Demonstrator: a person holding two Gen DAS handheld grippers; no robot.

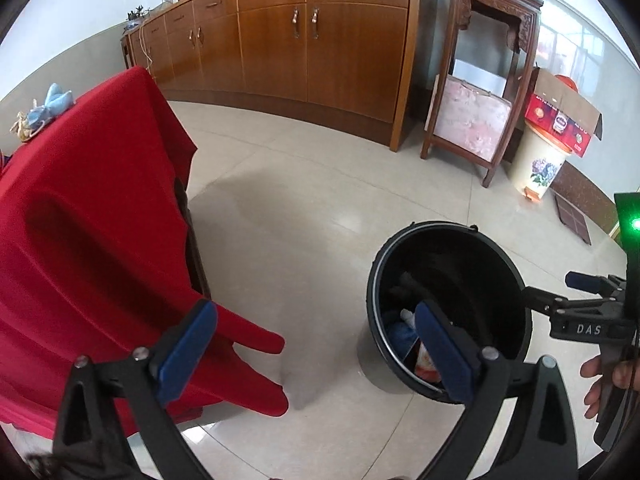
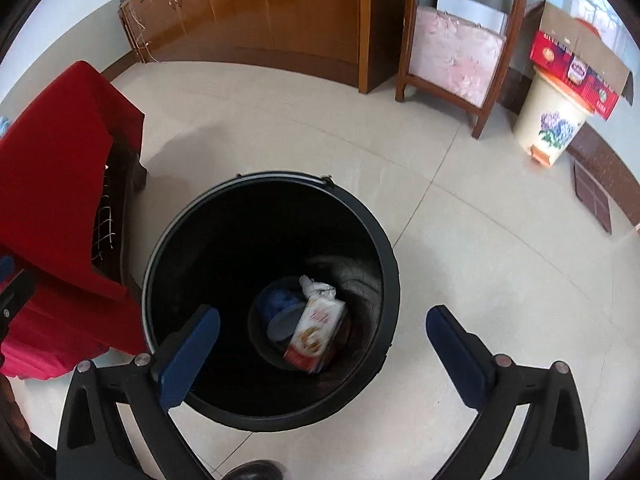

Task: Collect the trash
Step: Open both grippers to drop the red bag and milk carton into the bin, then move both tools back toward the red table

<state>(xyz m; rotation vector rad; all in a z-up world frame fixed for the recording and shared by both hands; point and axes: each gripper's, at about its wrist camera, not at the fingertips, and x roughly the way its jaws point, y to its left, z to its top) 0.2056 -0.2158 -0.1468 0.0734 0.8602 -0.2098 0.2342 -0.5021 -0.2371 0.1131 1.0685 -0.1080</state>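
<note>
1. The black bin (image 2: 272, 304) stands on the tiled floor (image 2: 480, 280), just beside the red-draped surface (image 1: 80, 200); at its bottom lie a printed carton (image 2: 314, 334), a crumpled white scrap (image 2: 316, 286) and something blue (image 2: 278, 300).
2. The right hand-held gripper (image 2: 322, 344) hangs over the bin's mouth, fingers spread wide and holding nothing — any drop looks done.
3. The left hand-held gripper (image 1: 316, 348) is likewise spread and bare, between cloth and bin.
4. A bluish bundle (image 1: 44, 110) sits on the surface (trash or not, I cannot tell).
5. For the next pick, lift clear of the rim before swinging — avoid snagging the cloth.
</note>
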